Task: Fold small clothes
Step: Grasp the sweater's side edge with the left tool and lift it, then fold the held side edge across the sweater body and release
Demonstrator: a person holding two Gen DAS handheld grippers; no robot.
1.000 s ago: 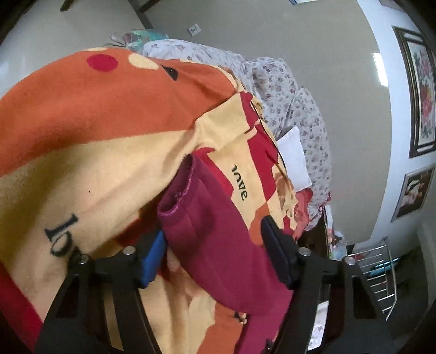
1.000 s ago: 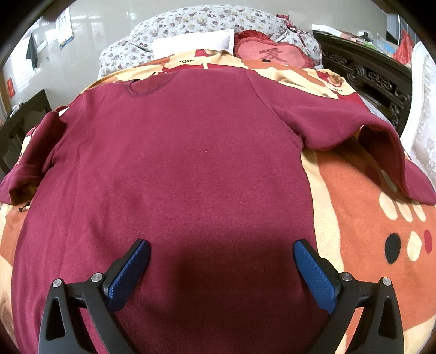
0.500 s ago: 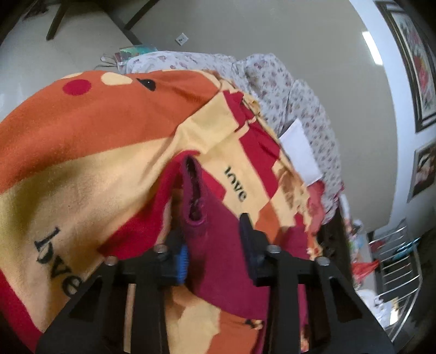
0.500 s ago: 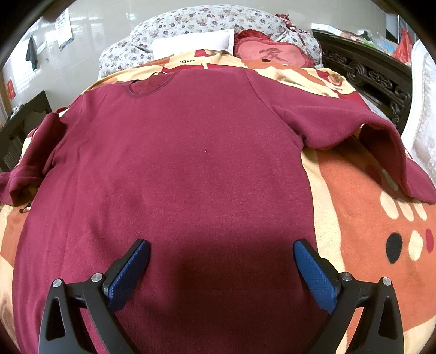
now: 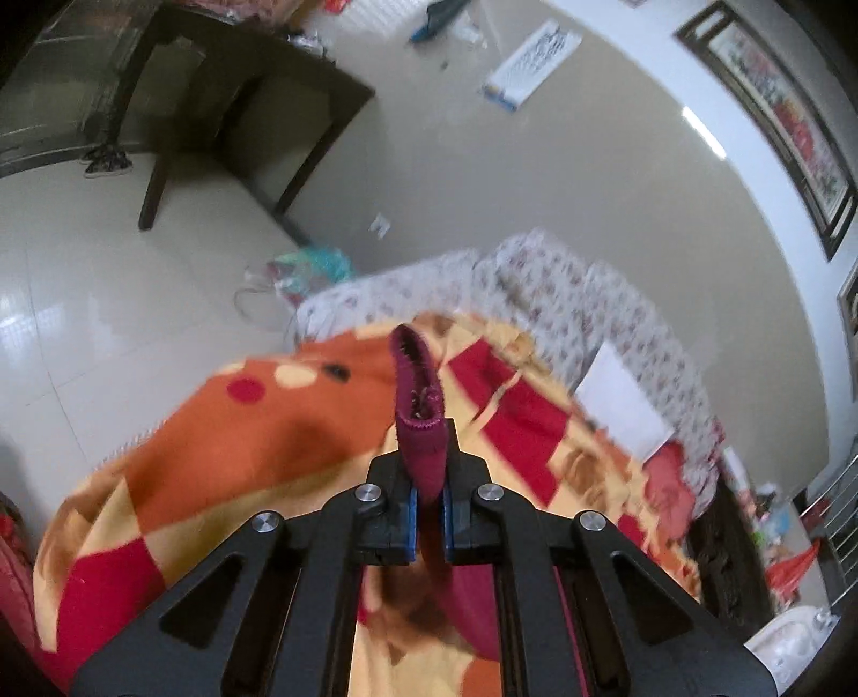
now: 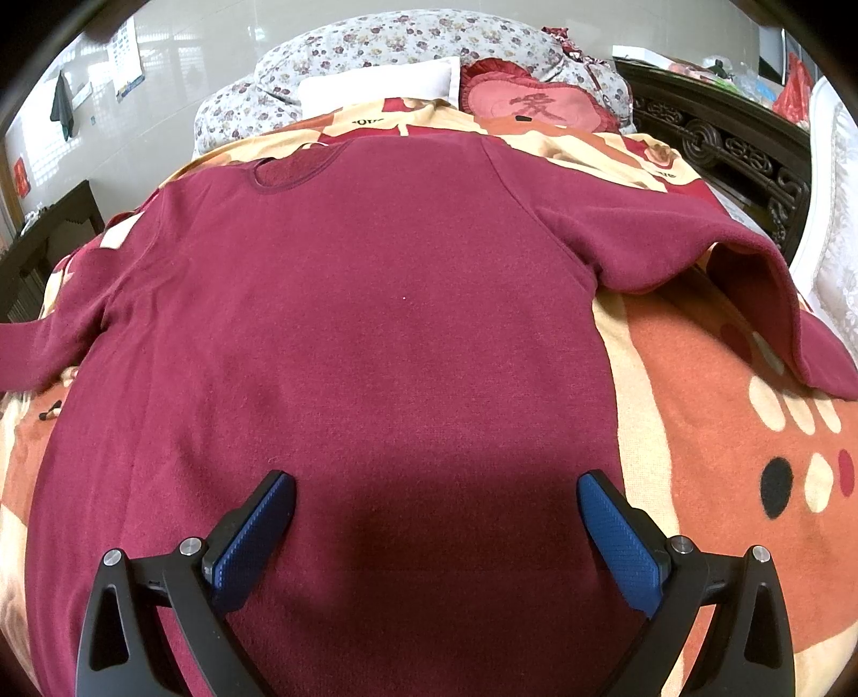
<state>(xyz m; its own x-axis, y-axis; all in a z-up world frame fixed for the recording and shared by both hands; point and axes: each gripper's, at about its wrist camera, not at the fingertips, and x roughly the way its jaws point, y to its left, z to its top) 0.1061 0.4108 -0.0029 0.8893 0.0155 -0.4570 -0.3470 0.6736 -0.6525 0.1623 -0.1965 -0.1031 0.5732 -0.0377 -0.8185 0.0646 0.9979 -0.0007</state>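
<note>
A maroon long-sleeved shirt [image 6: 364,321] lies spread flat on the orange, red and cream blanket [image 6: 724,407], neck toward the pillows. My left gripper [image 5: 427,482] is shut on the cuff of the shirt's sleeve [image 5: 421,397], which sticks up between the blue pads, lifted off the bed. In the right wrist view that left sleeve [image 6: 32,348] stretches out past the picture's left edge. My right gripper [image 6: 437,514] hangs open over the lower part of the shirt, nothing between its fingers. The right sleeve [image 6: 740,279] lies bent on the blanket.
Floral pillows [image 6: 375,48], a white pillow [image 6: 381,83] and a red cushion [image 6: 531,102] sit at the bed's head. A dark carved bed frame [image 6: 740,155] runs along the right. A dark table [image 5: 252,96] stands on the tiled floor beyond the bed.
My left gripper closed on the sleeve cuff, then rose and tilted up, lifting the cuff off the blanket. In the right wrist view the left sleeve pulled out to the left. The right gripper stayed still.
</note>
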